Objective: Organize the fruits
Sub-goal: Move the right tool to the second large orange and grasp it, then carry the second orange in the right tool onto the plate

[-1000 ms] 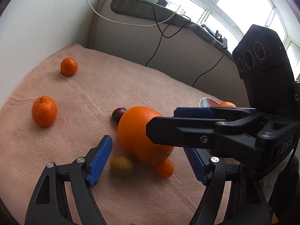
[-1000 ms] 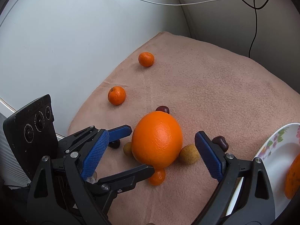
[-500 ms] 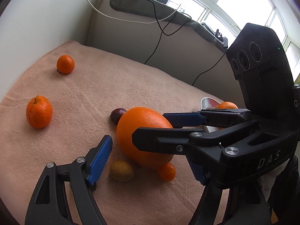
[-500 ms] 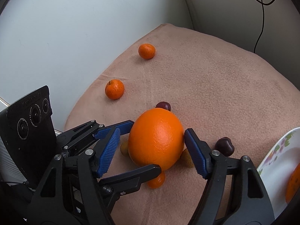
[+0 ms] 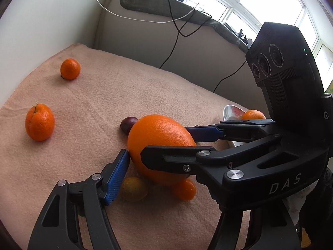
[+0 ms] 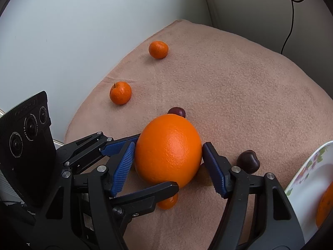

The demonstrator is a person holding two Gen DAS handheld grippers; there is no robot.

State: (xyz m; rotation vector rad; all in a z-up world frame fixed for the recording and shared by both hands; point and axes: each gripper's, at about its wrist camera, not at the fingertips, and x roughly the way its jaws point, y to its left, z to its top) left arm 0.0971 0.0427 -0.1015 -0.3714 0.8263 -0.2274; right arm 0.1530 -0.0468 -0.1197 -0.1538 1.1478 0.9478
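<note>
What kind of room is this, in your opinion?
Probably a room in a home, not a workshop: a soft pink blanket covers the surface, big windows stand behind, and a flowered plate holds fruit.

plum [image 6: 248, 162] – between orange [image 6: 168, 150] and plate [image 6: 308, 170]

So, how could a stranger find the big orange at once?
Look at the pink blanket by the wall. Near its middle lies the big orange, with small fruits close around it. It is far larger than every other fruit.
</note>
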